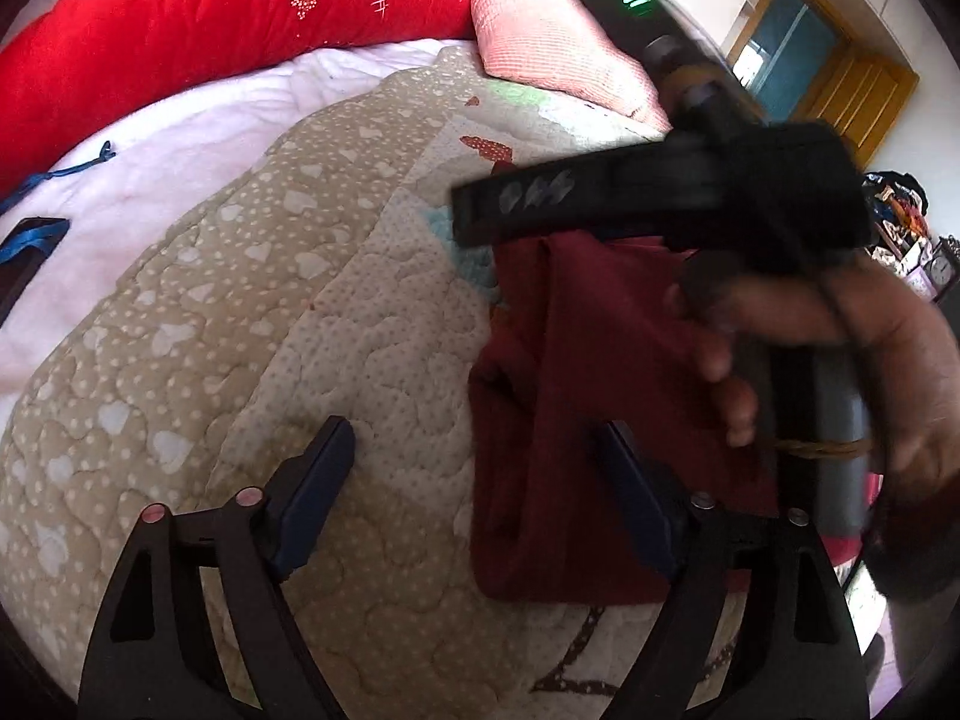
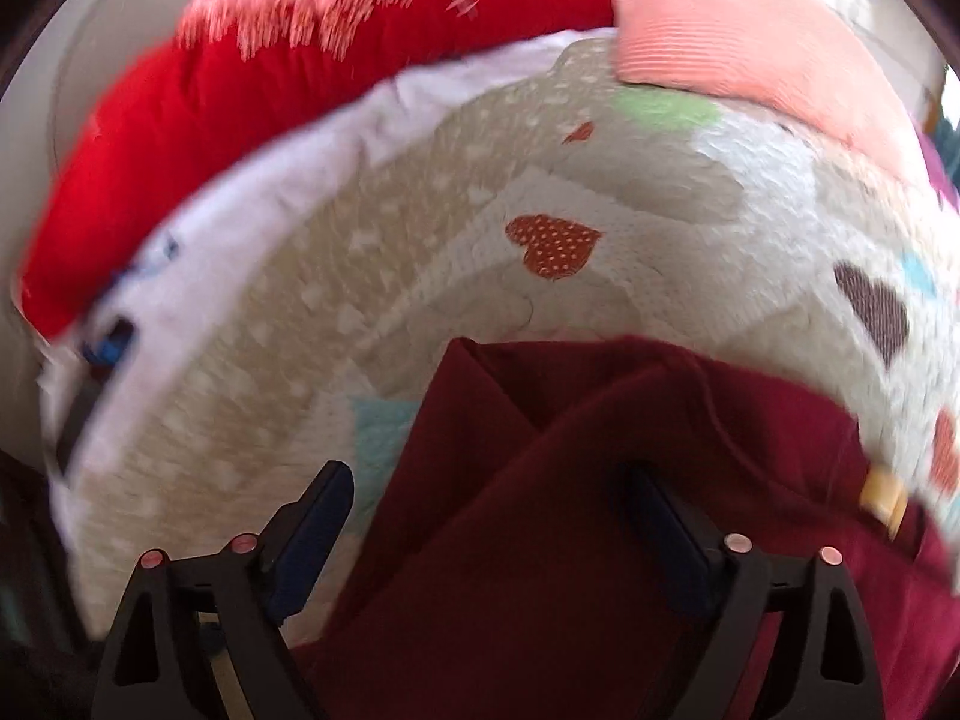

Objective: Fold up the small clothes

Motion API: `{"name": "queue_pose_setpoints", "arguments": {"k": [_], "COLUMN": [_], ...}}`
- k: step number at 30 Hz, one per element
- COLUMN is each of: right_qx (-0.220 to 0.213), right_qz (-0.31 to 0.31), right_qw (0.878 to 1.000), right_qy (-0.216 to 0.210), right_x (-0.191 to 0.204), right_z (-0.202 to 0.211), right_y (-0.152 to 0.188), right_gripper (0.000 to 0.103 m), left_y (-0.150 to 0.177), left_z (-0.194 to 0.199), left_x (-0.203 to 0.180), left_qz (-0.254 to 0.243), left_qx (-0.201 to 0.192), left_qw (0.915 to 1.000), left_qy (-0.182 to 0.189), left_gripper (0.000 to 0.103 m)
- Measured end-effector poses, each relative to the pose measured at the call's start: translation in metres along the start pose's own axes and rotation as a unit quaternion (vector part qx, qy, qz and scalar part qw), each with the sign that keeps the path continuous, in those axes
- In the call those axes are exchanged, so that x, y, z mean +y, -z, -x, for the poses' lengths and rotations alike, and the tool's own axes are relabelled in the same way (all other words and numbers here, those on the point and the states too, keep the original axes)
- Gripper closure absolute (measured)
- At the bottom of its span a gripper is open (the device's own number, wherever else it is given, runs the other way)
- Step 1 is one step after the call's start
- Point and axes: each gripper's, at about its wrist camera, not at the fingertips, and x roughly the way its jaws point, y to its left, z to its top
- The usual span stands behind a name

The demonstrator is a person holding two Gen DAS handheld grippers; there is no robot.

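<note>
A dark red garment (image 1: 600,360) lies partly folded on a beige heart-patterned quilt (image 1: 240,312), with layers overlapping along a long crease. My left gripper (image 1: 474,444) is open just above the quilt. Its right finger is over the garment's left edge and its left finger is over bare quilt. A person's hand (image 1: 840,348) holds the other tool's black body above the garment's right side. In the blurred right wrist view, my right gripper (image 2: 489,480) is open over the same garment (image 2: 570,480). The cloth lies below both sets of jaws, and no pad presses on it.
A red flowered cushion (image 1: 210,18) and a pink pillow (image 1: 540,42) lie at the far side of the bed. A white sheet (image 1: 150,138) with a blue strap (image 1: 36,234) is on the left. A wooden door (image 1: 840,78) and a cluttered shelf (image 1: 906,222) stand on the right.
</note>
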Motion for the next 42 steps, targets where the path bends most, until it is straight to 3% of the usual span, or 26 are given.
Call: {"name": "queue_pose_setpoints", "arguments": {"k": [1,4,5,7,8,9,13,17,23,26,29,32,33,35,36,37,38,40,42], "right_qx": [-0.001,-0.046,-0.058,-0.084,-0.096,-0.109,-0.170,-0.220,-0.264,-0.256,-0.214,-0.178,-0.179,-0.207,-0.220,-0.231,-0.233,-0.222,-0.198], "right_qz": [0.018,0.024,0.013,-0.015,-0.035,-0.053,-0.108,-0.132,-0.178,-0.216,-0.252,-0.303,-0.318,-0.331,-0.334,-0.338,-0.338,-0.319,-0.300], "right_qw": [1.000,0.998,0.998,0.996,0.994,0.990,0.970,0.954,0.940,0.937,0.943,0.934,0.929,0.917,0.912,0.906,0.904,0.910,0.923], "right_qy": [0.016,0.044,0.027,-0.021,-0.048,-0.069,-0.137,-0.152,-0.122,-0.098,-0.041,-0.062,-0.066,-0.081,-0.093,-0.109,-0.120,-0.142,-0.137], "right_x": [0.004,0.000,-0.006,-0.021,-0.031,-0.039,-0.079,-0.121,-0.192,-0.226,-0.255,-0.279,-0.284,-0.288,-0.287,-0.285,-0.280,-0.264,-0.246], "right_z": [-0.005,-0.001,0.005,0.021,0.031,0.042,0.100,0.156,0.207,0.204,0.177,0.147,0.146,0.161,0.169,0.178,0.182,0.187,0.182], "right_y": [-0.001,0.005,0.008,0.014,0.017,0.019,0.039,0.064,0.120,0.150,0.170,0.189,0.195,0.208,0.215,0.222,0.226,0.230,0.234], "right_gripper": [0.012,0.043,0.056,0.078,0.083,0.084,0.086,0.087,0.088,0.088,0.088,0.086,0.082,0.057,0.049,0.030,0.022,0.022,0.022], "left_y": [-0.001,-0.001,-0.002,-0.004,-0.006,-0.007,-0.014,-0.020,-0.003,0.011,0.028,0.030,0.028,0.017,0.013,0.009,0.002,-0.008,-0.016], "left_z": [-0.001,-0.003,-0.003,-0.002,0.001,0.004,0.042,0.070,0.047,0.013,-0.021,-0.019,-0.009,0.015,0.023,0.031,0.035,0.041,0.028], "left_x": [0.000,-0.003,-0.004,-0.007,-0.012,-0.017,-0.064,-0.120,-0.221,-0.254,-0.276,-0.283,-0.282,-0.268,-0.263,-0.257,-0.248,-0.231,-0.216], "left_qz": [0.000,0.000,-0.001,0.000,0.001,0.002,-0.050,-0.098,-0.185,-0.201,-0.212,-0.243,-0.250,-0.259,-0.264,-0.268,-0.270,-0.267,-0.259], "left_qx": [-0.002,-0.007,-0.010,-0.006,0.004,0.011,-0.032,-0.044,0.007,0.052,0.101,0.094,0.088,0.067,0.056,0.045,0.031,0.009,0.008], "left_qw": [1.0000,1.0000,0.9999,0.9992,0.9977,0.9960,0.9914,0.9786,0.9565,0.9482,0.9425,0.9407,0.9402,0.9397,0.9397,0.9405,0.9422,0.9471,0.9537], "left_qy": [0.000,0.005,0.014,0.040,0.068,0.089,0.116,0.176,0.225,0.241,0.238,0.217,0.215,0.213,0.210,0.204,0.196,0.178,0.152], "left_gripper": [0.018,0.015,0.015,0.031,0.056,0.066,0.068,0.072,0.075,0.077,0.078,0.078,0.078,0.072,0.060,0.053,0.044,0.042,0.042]}}
